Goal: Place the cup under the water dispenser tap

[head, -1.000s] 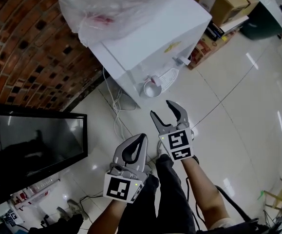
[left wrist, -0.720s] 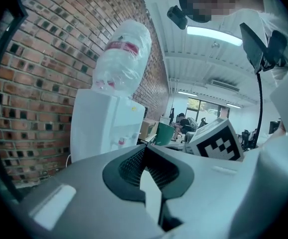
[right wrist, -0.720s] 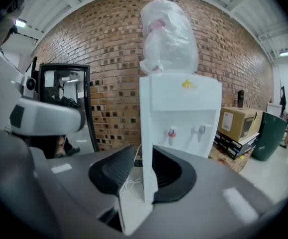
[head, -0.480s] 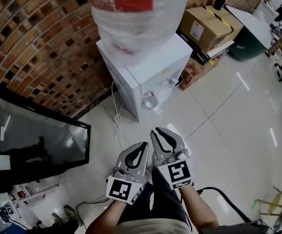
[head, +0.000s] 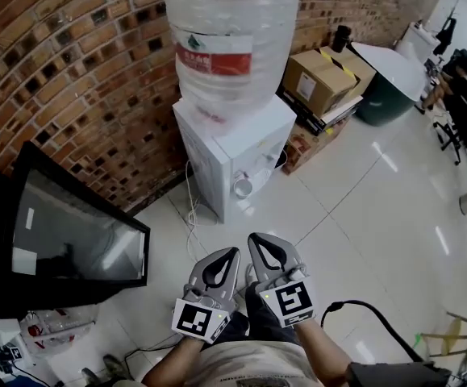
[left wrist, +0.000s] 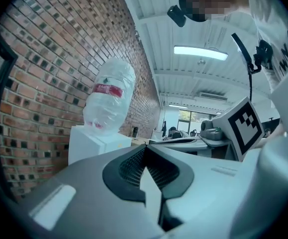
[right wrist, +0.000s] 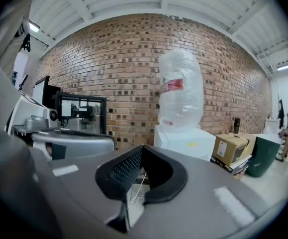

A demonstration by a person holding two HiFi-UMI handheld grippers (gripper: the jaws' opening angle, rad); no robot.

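Your left tongs and right tongs, both closed together on nothing, hang well short of the cup, which stands ahead at the dispenser front, right tongs nearer.

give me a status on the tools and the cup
Left tool and right tool shut, empty. Cup sits at the dispenser front, below the taps. Nothing in the way.
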